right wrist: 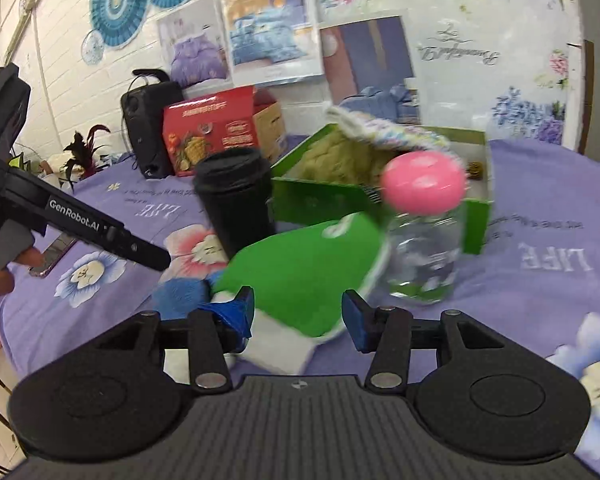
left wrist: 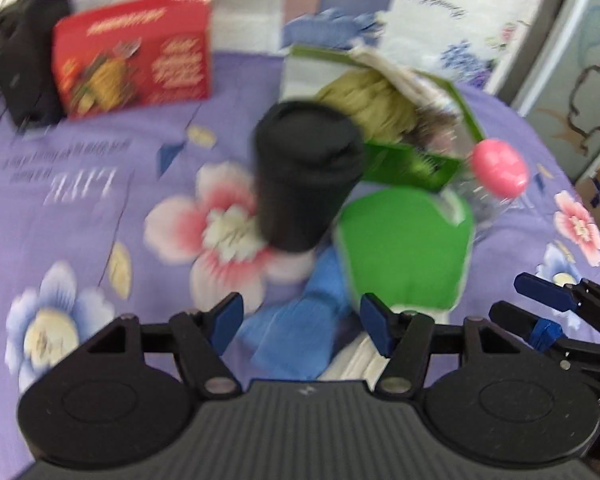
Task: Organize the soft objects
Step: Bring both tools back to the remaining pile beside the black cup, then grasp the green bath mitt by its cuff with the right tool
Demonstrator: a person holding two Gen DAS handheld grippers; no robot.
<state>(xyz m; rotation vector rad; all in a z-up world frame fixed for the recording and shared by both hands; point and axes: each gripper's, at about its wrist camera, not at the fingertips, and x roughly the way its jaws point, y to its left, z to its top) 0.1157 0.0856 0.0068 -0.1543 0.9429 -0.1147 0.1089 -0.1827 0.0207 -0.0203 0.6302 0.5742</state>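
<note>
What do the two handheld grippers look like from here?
Both are matte black with ribbed housings, round side discs and blue pads on their fingers. The left gripper carries white "GenRobot.AI" lettering on its body in the right wrist view. The right gripper looks alike.

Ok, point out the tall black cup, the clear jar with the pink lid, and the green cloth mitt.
Tall black cup [left wrist: 306, 176], left wrist view, side wall.
Clear jar with pink lid [right wrist: 422, 184], right wrist view, lid.
Green cloth mitt [right wrist: 300, 276], right wrist view, middle.
</note>
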